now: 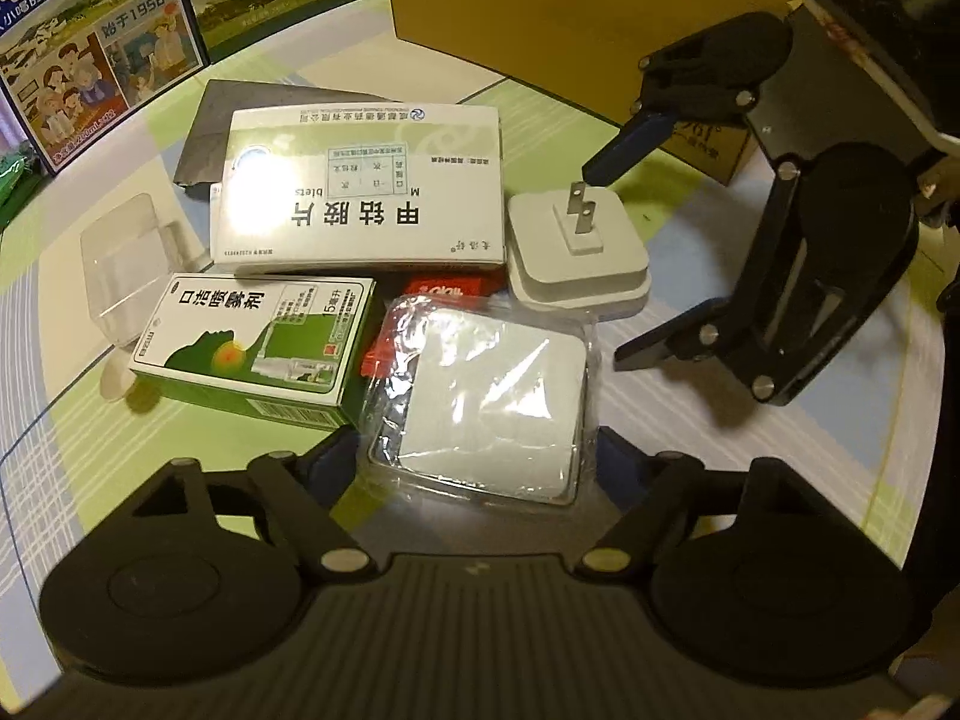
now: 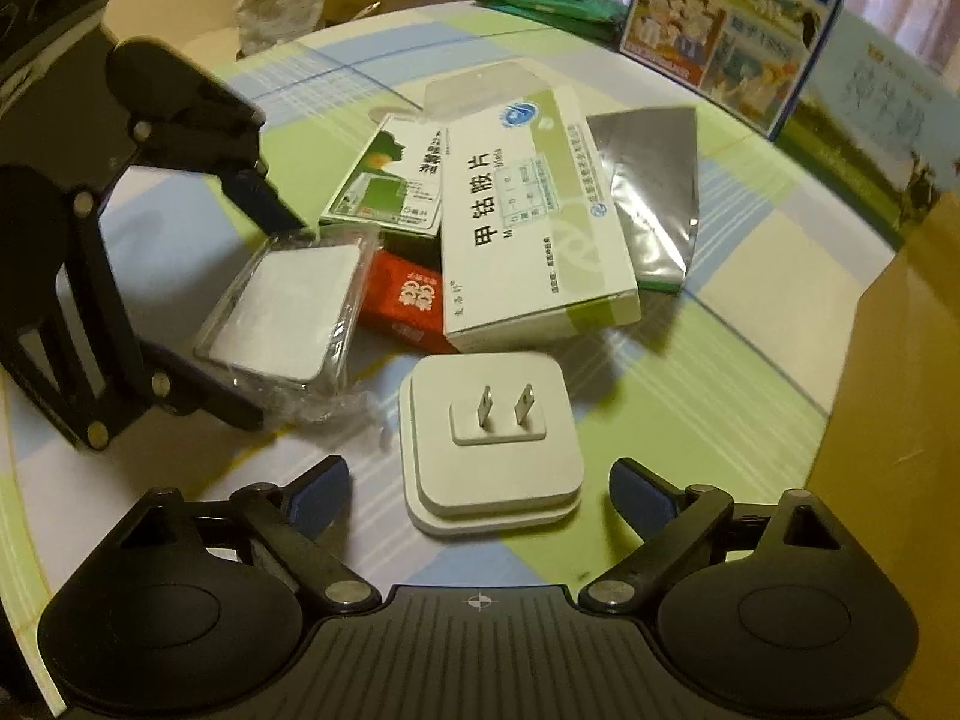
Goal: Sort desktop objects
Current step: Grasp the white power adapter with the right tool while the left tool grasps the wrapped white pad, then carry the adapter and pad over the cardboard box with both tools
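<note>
The white plug adapter (image 2: 492, 447) is seen lying flat on the checked tabletop (image 2: 708, 372), its two metal prongs pointing straight up; its outline is nearly square, so no long axis can be told. It is framed by the right hand-held gripper (image 2: 480, 489), whose blue-padded fingers (image 2: 639, 495) are spread wide on either side of it, not touching. Bare cloth is left open to the right of the adapter, up to a tall brown cardboard box (image 2: 900, 420) that closes that side off.

Just left of the adapter, a flat white block in clear plastic wrap (image 1: 486, 402) is found between the fingers of the left hand-held gripper (image 1: 474, 450), which is also spread apart; whether the pads touch the wrap cannot be told. The crumpled wrap reaches almost to the adapter's edge.

Behind the adapter, a pile is crowded together: a large white medicine box (image 1: 360, 192) is laid with its long axis running away from the adapter in the right wrist view, one end propped over a red packet (image 2: 408, 300). A green-and-white spray box (image 1: 252, 348) is lodged beside it, with a grey foil pouch (image 2: 654, 192) under the far side and a clear plastic case (image 1: 126, 270) beyond.

Milk cartons (image 1: 78, 54) are stood upright along the far rim of the tabletop, well apart from the adapter.
</note>
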The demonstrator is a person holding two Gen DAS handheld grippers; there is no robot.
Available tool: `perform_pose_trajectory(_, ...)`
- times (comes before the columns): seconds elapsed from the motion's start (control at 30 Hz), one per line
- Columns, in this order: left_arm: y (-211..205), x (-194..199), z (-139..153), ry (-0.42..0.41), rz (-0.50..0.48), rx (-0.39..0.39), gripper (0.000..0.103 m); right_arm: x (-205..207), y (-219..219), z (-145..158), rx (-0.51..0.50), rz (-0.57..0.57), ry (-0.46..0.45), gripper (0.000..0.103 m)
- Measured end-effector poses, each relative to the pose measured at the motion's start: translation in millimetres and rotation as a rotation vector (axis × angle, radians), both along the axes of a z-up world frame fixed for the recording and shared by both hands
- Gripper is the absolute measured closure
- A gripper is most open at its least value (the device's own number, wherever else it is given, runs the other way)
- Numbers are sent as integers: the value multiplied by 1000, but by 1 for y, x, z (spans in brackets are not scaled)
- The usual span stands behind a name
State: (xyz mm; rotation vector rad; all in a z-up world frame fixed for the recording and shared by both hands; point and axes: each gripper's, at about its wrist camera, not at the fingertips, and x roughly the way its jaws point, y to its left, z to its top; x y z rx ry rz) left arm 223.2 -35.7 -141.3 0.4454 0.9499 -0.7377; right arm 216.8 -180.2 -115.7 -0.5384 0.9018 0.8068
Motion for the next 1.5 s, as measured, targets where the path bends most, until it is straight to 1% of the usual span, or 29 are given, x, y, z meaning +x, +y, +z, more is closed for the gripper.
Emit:
perform_pose_trajectory(0.07,1,0,1,1,11,-6,30,5,-2,-1,23,-26,21,16)
perform_pose_trajectory(0.1,1,-1,2,3,11,-7,33,6,-3,0,29,-30,27,19)
perform_pose_trajectory(0.17,1,-3,2,2,9,5,34,7,-4,2,45,-40,42,32)
perform_pose_trajectory(0.2,1,-5,3,3,9,12,34,7,-5,4,56,-53,51,41)
perform_pose_trajectory(0.27,1,-9,4,6,17,22,34,5,-5,7,48,-82,57,41)
perform_pose_trajectory(0.37,4,-19,6,27,45,29,34,-9,-4,11,23,-119,59,41)
perform_pose_trajectory(0.47,8,-31,8,44,93,39,34,-26,-7,16,4,-217,76,41)
perform_pose_trajectory(0.6,9,-50,11,56,127,39,34,-46,-19,22,52,-381,130,41)
perform_pose_trajectory(0.77,5,-66,7,58,102,51,30,-74,-24,25,78,-489,121,41)
perform_pose_trajectory(0.83,3,-71,8,34,74,56,24,-86,-23,23,83,-502,103,41)
perform_pose_trajectory(0.9,2,-70,9,19,55,49,21,-96,-25,19,88,-510,91,41)
perform_pose_trajectory(0.97,2,-68,11,10,49,36,21,-102,-27,16,98,-519,81,40)
perform_pose_trajectory(1.03,3,-66,10,18,49,27,21,-105,-29,14,115,-528,72,37)
perform_pose_trajectory(1.17,2,-62,6,48,53,20,25,-106,-30,13,133,-531,48,33)
perform_pose_trajectory(1.37,1,-65,5,37,67,19,33,-102,-29,10,135,-524,30,34)
perform_pose_trajectory(1.43,1,-66,5,31,80,18,34,-103,-28,11,130,-517,17,41)
perform_pose_trajectory(1.5,1,-67,5,27,88,21,35,-104,-26,11,121,-513,5,41)
